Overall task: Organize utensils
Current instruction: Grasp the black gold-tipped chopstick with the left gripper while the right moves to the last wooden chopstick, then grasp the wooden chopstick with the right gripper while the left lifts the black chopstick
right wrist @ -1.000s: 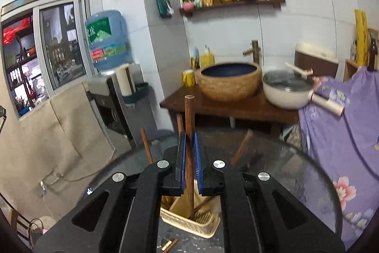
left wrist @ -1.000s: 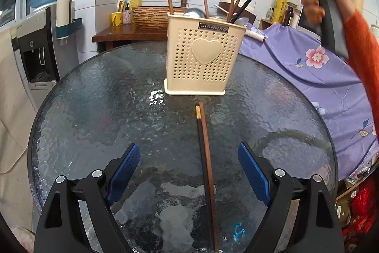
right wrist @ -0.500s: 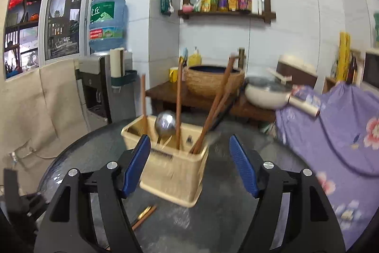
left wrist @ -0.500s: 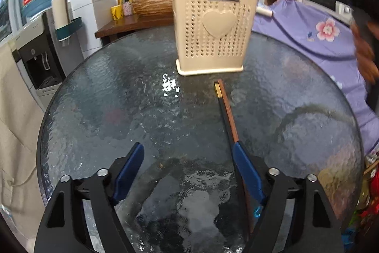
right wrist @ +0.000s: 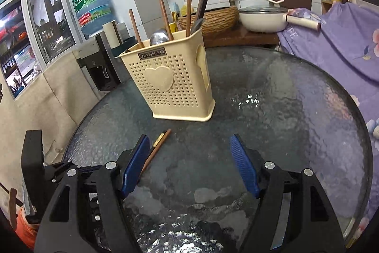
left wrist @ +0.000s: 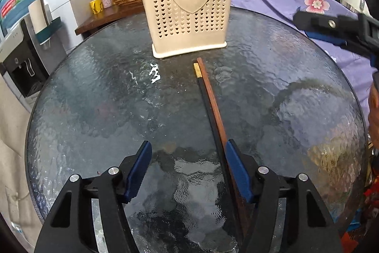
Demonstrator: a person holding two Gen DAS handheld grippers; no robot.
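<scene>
A cream perforated utensil holder [left wrist: 189,13] with a heart stands on the round glass table [left wrist: 94,98]; it also shows in the right wrist view [right wrist: 170,84]. Several chopsticks and a metal spoon [right wrist: 157,37] stand in it. Two chopsticks, one brown and one black with a gold tip [left wrist: 209,101], lie side by side on the glass in front of the holder. My left gripper [left wrist: 188,164] is open low over the table, its right finger beside these chopsticks. My right gripper [right wrist: 190,160] is open and empty; the chopstick tips [right wrist: 161,139] lie by its left finger.
A purple flowered cloth [right wrist: 343,39] covers things right of the table. Behind stand a wooden counter with a woven basin [right wrist: 213,18] and a white pot [right wrist: 263,17]. A water dispenser [left wrist: 21,46] stands at the left.
My right gripper let go of the chopstick in the holder, opened and came down toward the table. My left gripper moved forward and left, so the lying chopsticks sit by its right finger.
</scene>
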